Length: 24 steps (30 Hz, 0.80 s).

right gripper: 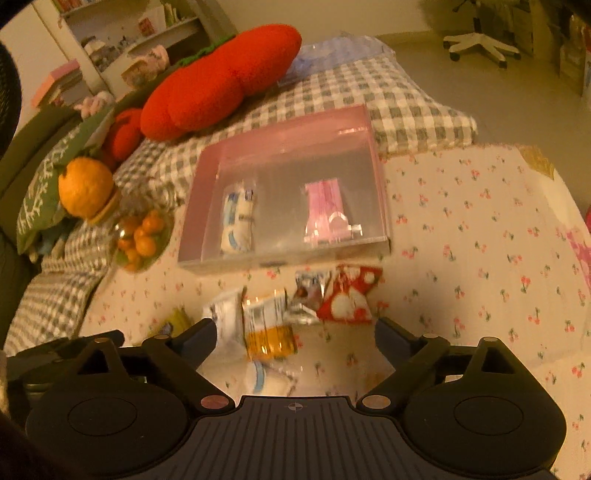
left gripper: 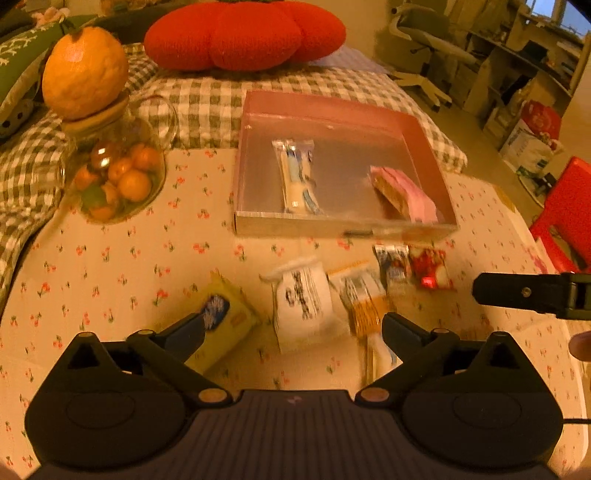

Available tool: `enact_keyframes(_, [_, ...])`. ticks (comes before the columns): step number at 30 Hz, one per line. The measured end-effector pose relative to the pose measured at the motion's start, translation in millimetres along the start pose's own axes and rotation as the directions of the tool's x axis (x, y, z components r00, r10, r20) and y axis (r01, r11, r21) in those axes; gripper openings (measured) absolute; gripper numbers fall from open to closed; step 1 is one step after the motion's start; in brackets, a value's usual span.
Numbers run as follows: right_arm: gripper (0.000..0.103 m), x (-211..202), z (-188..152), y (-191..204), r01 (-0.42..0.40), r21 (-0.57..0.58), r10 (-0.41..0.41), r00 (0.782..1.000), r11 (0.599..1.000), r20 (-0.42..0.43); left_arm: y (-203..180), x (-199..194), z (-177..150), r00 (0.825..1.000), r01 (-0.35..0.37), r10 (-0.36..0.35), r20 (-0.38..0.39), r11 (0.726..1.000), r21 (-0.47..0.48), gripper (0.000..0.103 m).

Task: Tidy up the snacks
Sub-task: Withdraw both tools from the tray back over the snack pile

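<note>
A shallow clear box with a pink base [left gripper: 343, 226] [right gripper: 284, 258] lies on the cherry-print cloth. It holds a white-and-blue packet [left gripper: 295, 177] [right gripper: 238, 221] and a pink packet [left gripper: 404, 192] [right gripper: 327, 210]. In front of it lie a yellow packet [left gripper: 225, 325], a white packet [left gripper: 301, 302] [right gripper: 227, 314], an orange packet [left gripper: 364, 302] [right gripper: 269, 328], a small dark packet [left gripper: 393, 264] [right gripper: 308, 291] and a red packet [left gripper: 430, 267] [right gripper: 349, 295]. My left gripper [left gripper: 291, 323] hangs open above the white packet. My right gripper [right gripper: 295, 328] is open above the orange packet. Neither holds anything.
A glass jar of small oranges [left gripper: 118, 173] [right gripper: 142, 236] with an orange-shaped lid [left gripper: 85, 70] stands left of the box. A red pumpkin cushion [left gripper: 243, 33] and a checked blanket [left gripper: 207, 107] lie behind. A red chair [left gripper: 565, 221] stands at the right. One finger [left gripper: 517, 293] of the right gripper shows in the left wrist view.
</note>
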State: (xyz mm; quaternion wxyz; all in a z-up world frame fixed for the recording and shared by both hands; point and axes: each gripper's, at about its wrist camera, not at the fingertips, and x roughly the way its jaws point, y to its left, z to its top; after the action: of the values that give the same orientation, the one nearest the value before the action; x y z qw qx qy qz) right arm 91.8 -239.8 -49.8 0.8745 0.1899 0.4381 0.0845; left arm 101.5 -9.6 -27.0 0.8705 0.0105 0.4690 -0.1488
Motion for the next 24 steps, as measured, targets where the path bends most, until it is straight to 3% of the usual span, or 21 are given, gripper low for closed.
enact_keyframes(8, [0.094,18,-29,0,0.012,0.043,-0.007,0.993,0.999,-0.119,5,0,-29,0.999,0.021,-0.019,-0.032,0.997,0.077,0.102])
enact_keyframes(17, [0.094,38,-43,33,0.045,-0.063,-0.054,0.987,0.997,-0.149,14,0,-42,0.996,0.052,-0.039,-0.083,0.985,0.165,0.102])
enact_keyframes(24, [0.094,62,-47,45,0.133,-0.153,-0.157,0.975,0.979,-0.156,19,2,-50,0.994,0.068,-0.043,-0.100,0.962,0.265,0.102])
